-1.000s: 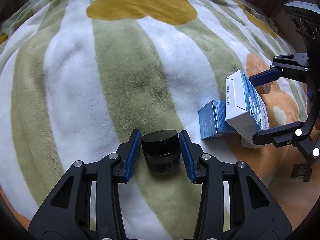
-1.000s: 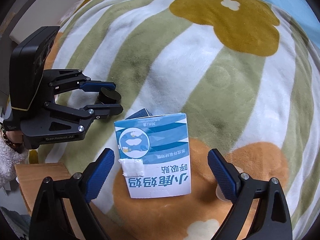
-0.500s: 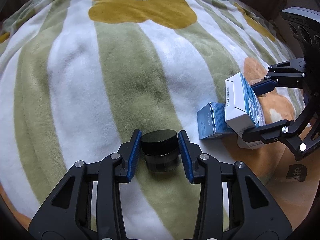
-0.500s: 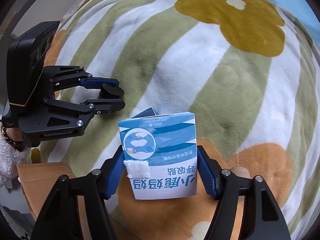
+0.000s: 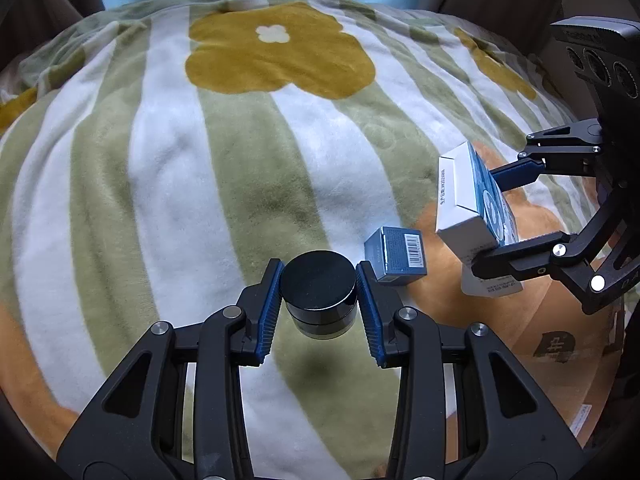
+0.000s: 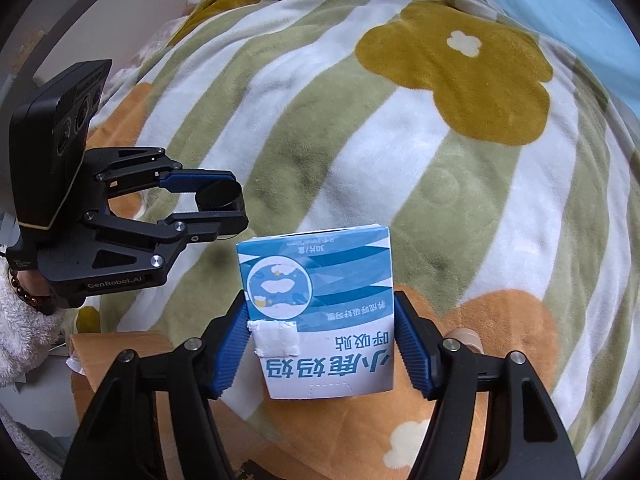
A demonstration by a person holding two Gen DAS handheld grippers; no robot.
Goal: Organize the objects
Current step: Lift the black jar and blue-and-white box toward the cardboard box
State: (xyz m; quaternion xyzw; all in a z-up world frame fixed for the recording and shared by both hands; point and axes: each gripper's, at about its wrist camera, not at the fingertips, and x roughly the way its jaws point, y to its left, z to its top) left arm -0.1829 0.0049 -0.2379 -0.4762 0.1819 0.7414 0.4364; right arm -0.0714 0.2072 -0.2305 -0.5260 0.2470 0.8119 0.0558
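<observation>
The left gripper [image 5: 318,300] squeezes a small black jar [image 5: 318,294] with a round lid between its two blue pads [image 5: 270,312]. The jar is off the blanket [image 5: 160,160], and its dark shadow lies on a green stripe under it. Just past the right pad of this gripper, a small blue box [image 5: 396,254] with a barcode lies on the blanket. It is close to the jar but does not touch it. Farther to the right, the right gripper [image 5: 492,220] holds a white and blue box [image 5: 468,204] tilted in the air above an orange patch. In the right wrist view, the right gripper [image 6: 320,344] has just closed its jaws on this white and blue box [image 6: 320,312], and its blue pads [image 6: 230,350] now press on both sides. The box has a round picture with clouds on it, a bit of white tape [image 6: 276,336] and big blue letters that read upside down. To the left of it, the left gripper [image 6: 218,204] shows with the black jar [image 6: 220,194] clamped at its tips. A fuzzy white sleeve [image 6: 24,340] and a bead bracelet [image 6: 26,296] show behind that gripper. A brown cardboard box [image 6: 116,356] sits low at the left, beside the right gripper. The blanket has green and white stripes and big yellow flowers [image 6: 456,68].
</observation>
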